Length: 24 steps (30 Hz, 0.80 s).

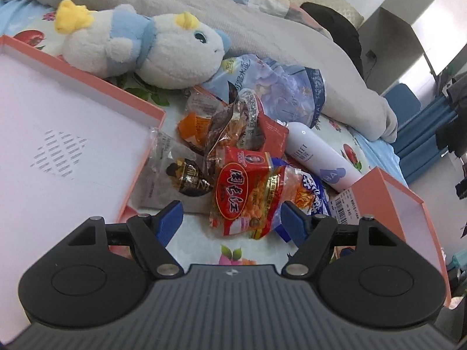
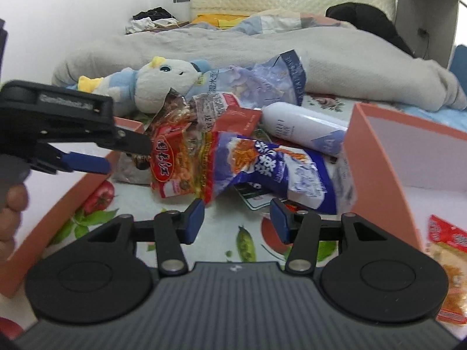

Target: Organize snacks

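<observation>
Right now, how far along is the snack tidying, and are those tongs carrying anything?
Barely started. One red snack packet already lies in the orange box on the right. Both the left tongs and right tongs are open and empty. Left to sort: the pile on the bed, including the red peanut bag and blue noodle bag.

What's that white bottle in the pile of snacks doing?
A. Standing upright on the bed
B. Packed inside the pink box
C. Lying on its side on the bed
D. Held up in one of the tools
C: the white bottle lies on its side on the floral sheet, between the snack pile and the pink box; both the left tool and the right tool are open and hold nothing.
</observation>
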Each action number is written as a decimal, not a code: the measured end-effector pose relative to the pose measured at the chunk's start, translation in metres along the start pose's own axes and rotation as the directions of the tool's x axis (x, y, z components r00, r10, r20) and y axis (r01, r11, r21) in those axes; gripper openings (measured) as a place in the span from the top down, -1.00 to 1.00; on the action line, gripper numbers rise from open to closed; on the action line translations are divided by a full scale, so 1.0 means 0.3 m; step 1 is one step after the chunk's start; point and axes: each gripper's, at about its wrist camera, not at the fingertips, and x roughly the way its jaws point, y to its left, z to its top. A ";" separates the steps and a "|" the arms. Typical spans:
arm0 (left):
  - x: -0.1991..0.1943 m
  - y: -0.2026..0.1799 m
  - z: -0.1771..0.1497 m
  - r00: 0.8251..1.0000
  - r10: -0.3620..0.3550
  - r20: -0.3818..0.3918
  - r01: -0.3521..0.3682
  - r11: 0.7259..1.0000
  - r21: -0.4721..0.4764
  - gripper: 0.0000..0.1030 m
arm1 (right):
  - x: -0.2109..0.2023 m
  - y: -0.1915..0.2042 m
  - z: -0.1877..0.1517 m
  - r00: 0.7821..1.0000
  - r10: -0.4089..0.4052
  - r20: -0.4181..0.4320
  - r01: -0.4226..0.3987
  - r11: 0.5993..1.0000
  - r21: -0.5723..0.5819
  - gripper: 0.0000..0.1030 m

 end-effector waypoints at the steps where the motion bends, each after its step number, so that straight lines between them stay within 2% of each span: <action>1: 0.016 -0.001 0.004 1.000 -0.002 -0.002 0.002 1.000 0.007 -0.50 | 0.007 0.000 0.001 1.000 0.007 0.001 -0.007 1.000 0.003 0.03; 7: 0.094 0.004 0.022 1.000 -0.004 -0.021 0.005 1.000 0.021 -0.40 | 0.061 -0.007 0.015 0.999 0.032 -0.001 -0.032 0.999 0.040 0.04; 16: 0.166 0.009 0.024 1.000 -0.009 -0.025 0.010 1.000 0.021 -0.34 | 0.135 -0.035 0.019 0.999 0.042 -0.035 -0.037 0.992 0.118 0.36; 19: 0.172 0.016 0.025 1.000 -0.005 -0.022 0.005 1.000 0.009 -0.27 | 0.147 -0.030 0.024 0.999 0.044 -0.027 -0.041 0.992 0.119 0.37; 22: 0.172 0.017 0.025 1.000 0.018 -0.017 -0.018 1.000 0.006 0.02 | 0.152 -0.026 0.025 0.999 0.049 -0.022 -0.046 0.991 0.123 0.70; 24: 0.174 0.019 0.024 0.999 0.031 -0.021 -0.030 0.999 0.011 0.39 | 0.148 -0.021 0.024 0.999 0.050 -0.021 -0.047 0.992 0.118 0.84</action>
